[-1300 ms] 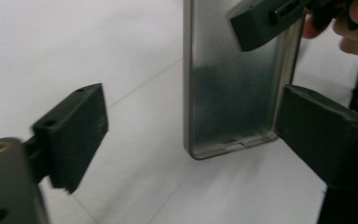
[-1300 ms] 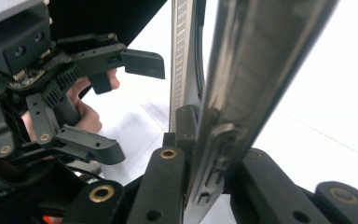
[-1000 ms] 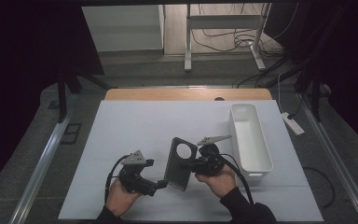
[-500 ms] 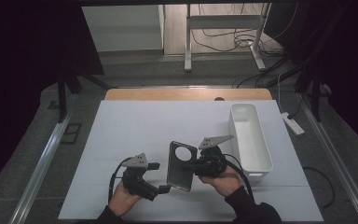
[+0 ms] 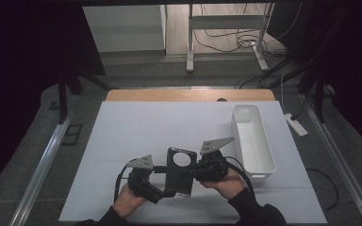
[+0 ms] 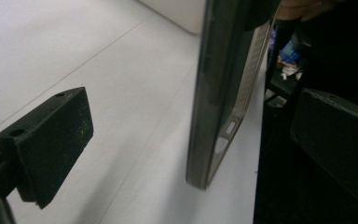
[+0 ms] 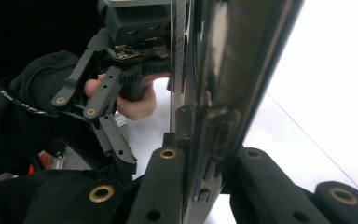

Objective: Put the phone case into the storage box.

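Near the front edge of the white table (image 5: 122, 136), between the two hands, one dark phone case (image 5: 179, 172) is held off the surface, tilted, its round camera cutout facing up; no brand, label or readable writing on the case, the grippers or the bin.
Right gripper (image 7: 200, 186): jaws pinched on the case's lower edge, one pad on each face; case stands edge-on between them in the right gripper view.
Left gripper (image 6: 191, 154): jaws spread wide, case edge hanging between them, touching neither pad; side-button slots show on the case's rim there.
Count: one case; two grippers, each with a grey three-cornered plate on top; one white bin (image 5: 252, 139), oblong, on the table to the right of the hands, apart from the case.
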`<state>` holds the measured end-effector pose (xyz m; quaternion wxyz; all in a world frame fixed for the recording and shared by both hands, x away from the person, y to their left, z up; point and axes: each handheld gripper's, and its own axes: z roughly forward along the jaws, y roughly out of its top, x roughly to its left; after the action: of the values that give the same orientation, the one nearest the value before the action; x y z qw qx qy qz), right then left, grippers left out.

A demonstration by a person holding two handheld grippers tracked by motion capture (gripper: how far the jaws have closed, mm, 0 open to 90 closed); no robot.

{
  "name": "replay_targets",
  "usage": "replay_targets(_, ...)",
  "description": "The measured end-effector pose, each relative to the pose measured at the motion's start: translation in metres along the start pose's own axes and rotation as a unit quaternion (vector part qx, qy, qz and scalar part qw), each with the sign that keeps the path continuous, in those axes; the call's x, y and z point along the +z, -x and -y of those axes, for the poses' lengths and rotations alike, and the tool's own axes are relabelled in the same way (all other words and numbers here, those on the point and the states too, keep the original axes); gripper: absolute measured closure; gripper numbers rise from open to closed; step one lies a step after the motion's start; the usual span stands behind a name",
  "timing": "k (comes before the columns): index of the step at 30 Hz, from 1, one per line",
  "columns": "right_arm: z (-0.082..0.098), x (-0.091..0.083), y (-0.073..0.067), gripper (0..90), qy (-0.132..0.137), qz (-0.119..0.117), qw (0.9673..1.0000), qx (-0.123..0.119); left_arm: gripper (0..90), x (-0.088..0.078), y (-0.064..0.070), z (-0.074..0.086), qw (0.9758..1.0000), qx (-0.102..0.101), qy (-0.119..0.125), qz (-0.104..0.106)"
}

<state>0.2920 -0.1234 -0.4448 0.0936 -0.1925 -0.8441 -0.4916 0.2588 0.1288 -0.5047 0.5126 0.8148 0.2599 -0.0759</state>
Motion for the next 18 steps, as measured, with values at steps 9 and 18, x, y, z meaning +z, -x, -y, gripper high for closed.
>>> replay_targets(9,-0.0013,0.0023,-0.0041,85.3,-0.004,-0.019,0.9997,-0.012,2.8,0.0048,0.0017,-0.0019,0.9998,0.006,-0.003,0.018)
replay_targets(18,-0.0018,0.0029,-0.005,85.3,-0.003,-0.028,0.9994,-0.02,34.7,0.0058,0.004,-0.0022,0.9984,0.011,-0.01,0.055)
